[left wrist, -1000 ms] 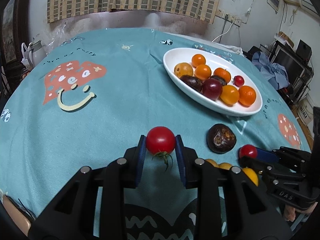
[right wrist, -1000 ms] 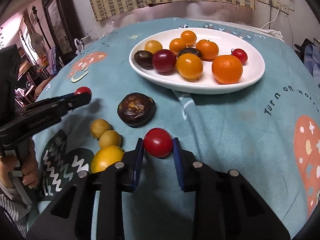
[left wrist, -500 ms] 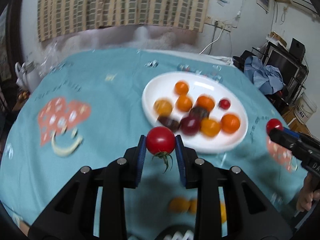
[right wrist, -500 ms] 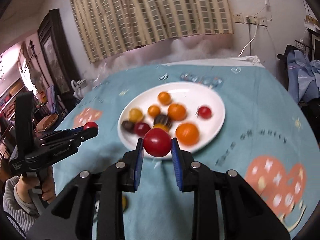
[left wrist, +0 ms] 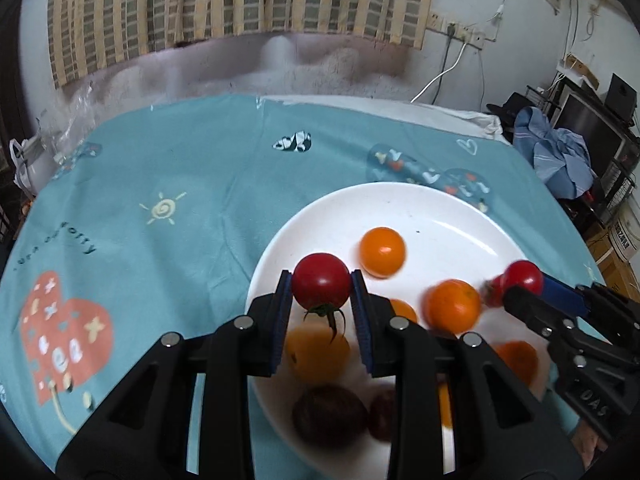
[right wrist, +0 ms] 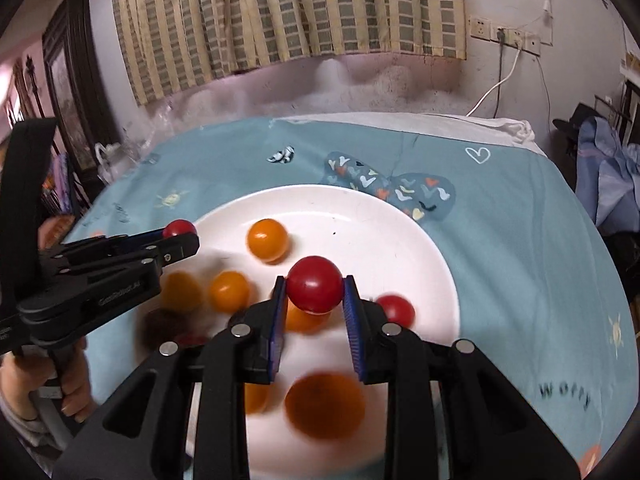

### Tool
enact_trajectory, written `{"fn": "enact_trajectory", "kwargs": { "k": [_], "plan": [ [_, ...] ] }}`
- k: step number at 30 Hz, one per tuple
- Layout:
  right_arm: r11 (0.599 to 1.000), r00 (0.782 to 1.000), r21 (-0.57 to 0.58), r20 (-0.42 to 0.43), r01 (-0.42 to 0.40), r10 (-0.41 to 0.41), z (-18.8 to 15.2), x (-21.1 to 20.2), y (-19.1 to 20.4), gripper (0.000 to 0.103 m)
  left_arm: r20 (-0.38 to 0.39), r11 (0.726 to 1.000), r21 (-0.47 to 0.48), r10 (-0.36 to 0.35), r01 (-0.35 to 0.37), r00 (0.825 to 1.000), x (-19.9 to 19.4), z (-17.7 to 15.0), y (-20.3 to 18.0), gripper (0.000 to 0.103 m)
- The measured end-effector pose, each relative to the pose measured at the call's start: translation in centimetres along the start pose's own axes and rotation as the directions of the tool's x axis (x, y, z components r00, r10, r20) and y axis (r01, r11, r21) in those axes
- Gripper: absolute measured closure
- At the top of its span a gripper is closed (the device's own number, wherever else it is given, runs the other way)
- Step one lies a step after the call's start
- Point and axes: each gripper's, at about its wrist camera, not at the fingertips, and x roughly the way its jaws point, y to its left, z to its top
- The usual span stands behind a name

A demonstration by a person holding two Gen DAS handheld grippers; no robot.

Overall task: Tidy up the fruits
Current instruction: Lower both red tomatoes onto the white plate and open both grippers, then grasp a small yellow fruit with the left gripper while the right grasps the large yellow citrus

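Observation:
My left gripper [left wrist: 321, 286] is shut on a red cherry tomato [left wrist: 321, 280] with a green stalk, held above the left part of the white plate [left wrist: 436, 208]. My right gripper [right wrist: 315, 286] is shut on a second red tomato [right wrist: 315, 283] over the plate's [right wrist: 360, 208] middle. Each gripper also shows in the other's view: the right gripper [left wrist: 520, 280] at the plate's right side, the left gripper [right wrist: 180, 232] at its left rim. On the plate lie several orange fruits [left wrist: 382, 247], a small red tomato [right wrist: 395, 310] and dark purple fruits [left wrist: 329, 414].
A teal patterned tablecloth [left wrist: 180, 184] covers the table. A person's hand [right wrist: 68, 384] grips the left tool's handle. Behind the table are a striped curtain [right wrist: 280, 12], wall sockets with a white cable [right wrist: 500, 80], and blue clothes [left wrist: 560, 152] on the right.
Both grippers, still shut on their tomatoes, have moved forward from the table's near side to above the plate. The loose fruits beside the plate have dropped out of view.

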Motion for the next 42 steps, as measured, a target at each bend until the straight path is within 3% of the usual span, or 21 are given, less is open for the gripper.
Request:
{"fn": "enact_trajectory", "kwargs": {
  "k": [5, 6, 7, 8, 17, 24, 27, 33, 38, 42],
  "plan": [
    [0.997, 0.999, -0.060, -0.023, 0.047, -0.049, 0.1, 2.1, 0.9, 0.068, -0.035, 1.000, -0.007, 0.006, -0.007, 0.999, 1.8, -0.3, 0.6, 0.072],
    [0.997, 0.999, -0.056, -0.024, 0.043, -0.044, 0.1, 2.1, 0.9, 0.065, -0.034, 1.000, -0.004, 0.012, -0.012, 0.999, 1.8, -0.5, 0.6, 0.069],
    [0.998, 0.999, -0.045, -0.015, 0.032, -0.033, 0.2, 1.6, 0.8, 0.065, -0.032, 1.000, -0.002, 0.016, -0.016, 0.999, 1.6, -0.6, 0.6, 0.056],
    [0.999, 1.000, -0.032, -0.004, 0.028, -0.029, 0.2, 1.1, 0.6, 0.065, -0.019, 1.000, -0.002, 0.019, -0.019, 1.000, 1.0, -0.8, 0.6, 0.051],
    [0.994, 0.992, 0.074, 0.104, -0.081, 0.073, -1.4, -7.8, 0.7, 0.065, 0.050, 1.000, 0.008, 0.016, -0.016, 0.999, -6.6, -2.9, 0.1, 0.051],
    [0.982, 0.979, 0.089, 0.134, -0.163, 0.151, -6.2, -13.0, 2.3, 0.064, 0.071, 0.999, 0.029, 0.031, -0.033, 0.997, -11.9, -8.7, -0.2, 0.048],
    [0.978, 0.976, 0.063, 0.100, -0.198, 0.191, -9.3, -13.7, 3.6, 0.063, 0.072, 0.998, 0.042, 0.046, -0.049, 0.996, -13.0, -12.3, -0.2, 0.047],
    [0.952, 0.951, -0.037, -0.062, -0.304, 0.302, -14.6, -12.0, 7.4, 0.063, 0.037, 0.999, -0.018, 0.046, -0.045, 0.998, -13.3, -17.4, 2.4, 0.046],
    [0.941, 0.942, -0.099, -0.130, -0.324, 0.311, -15.6, -10.7, 9.3, 0.063, 0.035, 0.998, -0.048, 0.035, -0.033, 0.999, -13.0, -17.6, 3.5, 0.046],
    [0.947, 0.947, -0.099, -0.137, -0.305, 0.291, -15.5, -10.1, 9.1, 0.063, 0.037, 0.999, -0.031, 0.039, -0.038, 0.999, -12.9, -17.7, 3.2, 0.044]
  ]
}}
